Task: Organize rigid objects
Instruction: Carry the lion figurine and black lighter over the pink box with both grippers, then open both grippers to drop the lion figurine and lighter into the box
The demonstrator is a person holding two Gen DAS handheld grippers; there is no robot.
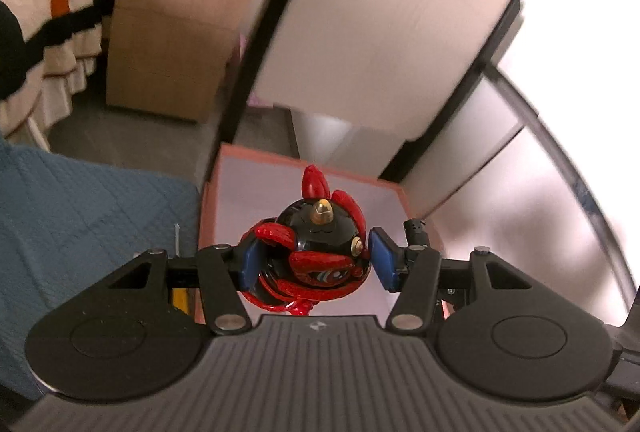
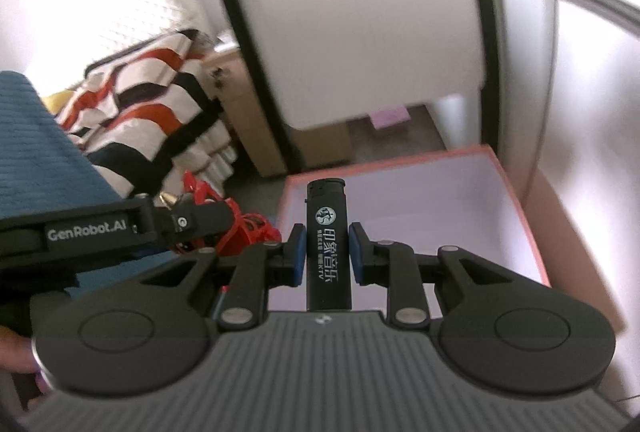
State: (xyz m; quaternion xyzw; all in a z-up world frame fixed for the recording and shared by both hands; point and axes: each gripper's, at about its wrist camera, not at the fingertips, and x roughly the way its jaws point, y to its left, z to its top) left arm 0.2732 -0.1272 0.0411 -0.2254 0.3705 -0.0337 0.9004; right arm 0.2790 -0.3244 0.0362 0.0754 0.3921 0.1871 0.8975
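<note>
My left gripper [image 1: 314, 260] is shut on a black and red round toy figure [image 1: 316, 252] with a gold tip, held above the near edge of a pink-rimmed box [image 1: 304, 160] with a pale inside. My right gripper [image 2: 327, 252] is shut on a black lighter [image 2: 328, 244] with white print, held upright over the same box [image 2: 516, 188]. In the right wrist view the left gripper [image 2: 188, 220] with the red toy [image 2: 244, 232] shows at the left, beside the box. The lighter's top [image 1: 416, 230] shows at the right of the left wrist view.
A blue quilted cloth [image 1: 80, 216] lies left of the box. A white cabinet with black edges [image 1: 380, 32] stands behind it. A wooden nightstand [image 1: 172, 32] and a bed with a striped cover [image 1: 36, 12] are at the far left. The floor is grey.
</note>
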